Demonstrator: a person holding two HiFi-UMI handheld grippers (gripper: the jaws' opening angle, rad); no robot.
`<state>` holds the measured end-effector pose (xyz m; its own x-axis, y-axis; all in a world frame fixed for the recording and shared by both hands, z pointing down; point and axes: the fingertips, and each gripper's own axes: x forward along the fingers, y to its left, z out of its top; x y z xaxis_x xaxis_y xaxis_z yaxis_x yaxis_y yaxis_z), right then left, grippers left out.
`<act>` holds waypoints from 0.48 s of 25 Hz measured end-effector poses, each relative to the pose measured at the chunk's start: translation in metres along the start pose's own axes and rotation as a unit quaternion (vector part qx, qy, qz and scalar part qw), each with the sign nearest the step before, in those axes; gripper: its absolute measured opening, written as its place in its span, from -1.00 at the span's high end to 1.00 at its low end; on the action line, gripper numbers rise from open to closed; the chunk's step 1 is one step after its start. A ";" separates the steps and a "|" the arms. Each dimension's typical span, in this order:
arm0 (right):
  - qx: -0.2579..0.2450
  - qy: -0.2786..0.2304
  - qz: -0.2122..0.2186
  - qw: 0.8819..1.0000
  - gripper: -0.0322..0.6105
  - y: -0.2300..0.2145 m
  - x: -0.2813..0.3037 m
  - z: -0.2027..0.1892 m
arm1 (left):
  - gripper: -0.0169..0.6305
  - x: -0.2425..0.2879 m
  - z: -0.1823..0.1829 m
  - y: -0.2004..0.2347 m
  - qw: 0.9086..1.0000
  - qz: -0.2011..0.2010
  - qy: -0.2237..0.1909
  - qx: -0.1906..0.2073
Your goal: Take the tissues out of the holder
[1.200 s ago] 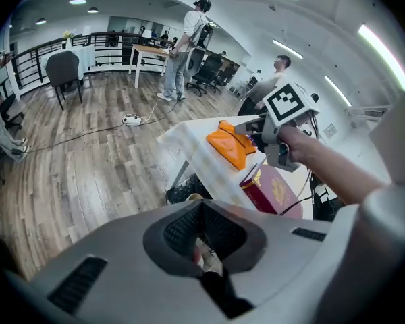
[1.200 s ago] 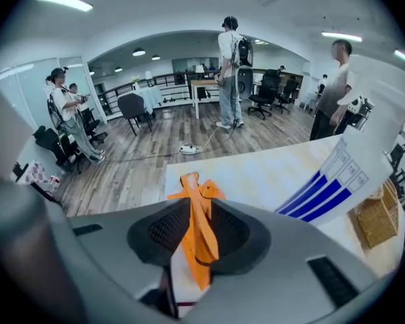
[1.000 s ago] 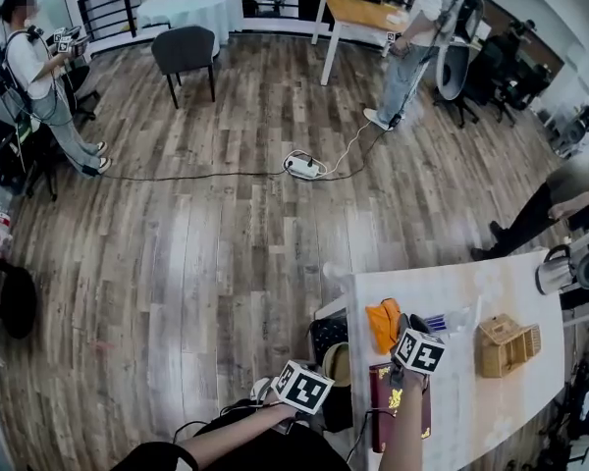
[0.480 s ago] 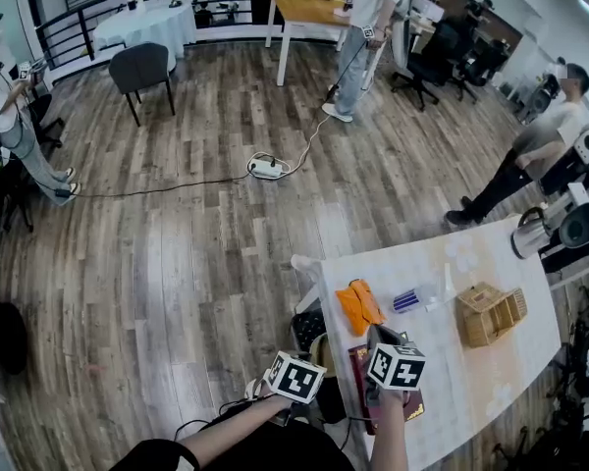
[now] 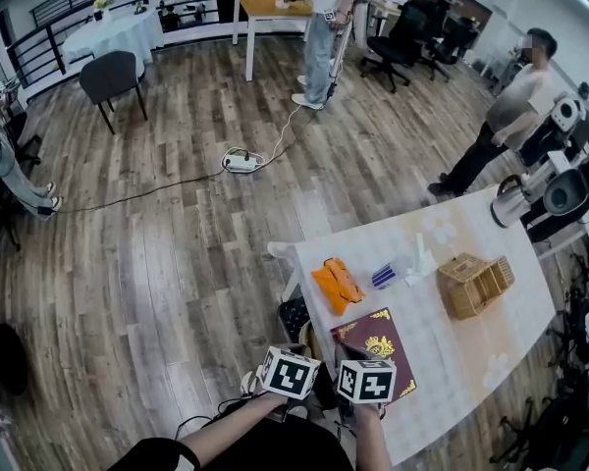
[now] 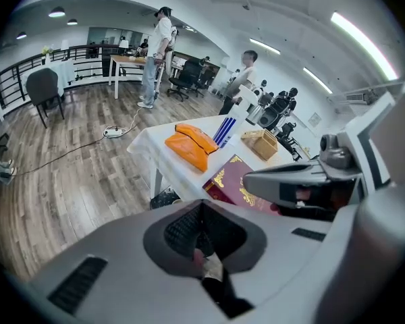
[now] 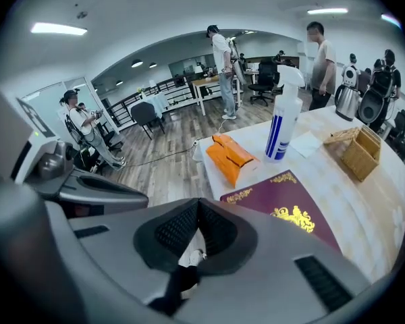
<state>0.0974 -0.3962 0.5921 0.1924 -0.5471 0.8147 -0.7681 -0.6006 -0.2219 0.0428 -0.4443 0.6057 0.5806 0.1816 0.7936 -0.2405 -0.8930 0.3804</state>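
**Both hand-held grippers closed and empty, short of the holder**

The left hand-held gripper (image 6: 201, 211) and the right hand-held gripper (image 7: 198, 208) hang side by side at the near end of the counter (image 5: 452, 361), close to the person's body. Both tilt down and forward. Each has its jaws pressed together with nothing between them, so neither is carrying anything.

The woven holder (image 5: 474, 285) stands near the counter's far edge, well apart from both. No view shows whether anything is inside it. An orange pack (image 5: 336, 283), possibly the tissues, lies flat near the opposite edge, clear of the holder. A white sheet (image 7: 309, 142) lies beside the upright spray bottle (image 7: 281, 123). A burgundy book (image 5: 378, 346) lies nearest the grippers.

This layout fits two readings. If the holder is still full, the grippers are parked short of it. If the orange pack is the tissues, they already lie outside the holder, and the closed, empty jaws suit that too.
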 end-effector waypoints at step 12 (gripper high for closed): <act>0.004 0.010 -0.007 1.000 0.86 -0.010 -0.033 -0.039 | 0.93 0.006 -0.030 -0.036 1.000 0.006 0.010 0.014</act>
<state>0.0754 -0.3494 0.5884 0.1904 -0.5269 0.8283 -0.7600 -0.6132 -0.2154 0.0322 -0.3985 0.6109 0.5618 0.1782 0.8079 -0.2258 -0.9064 0.3569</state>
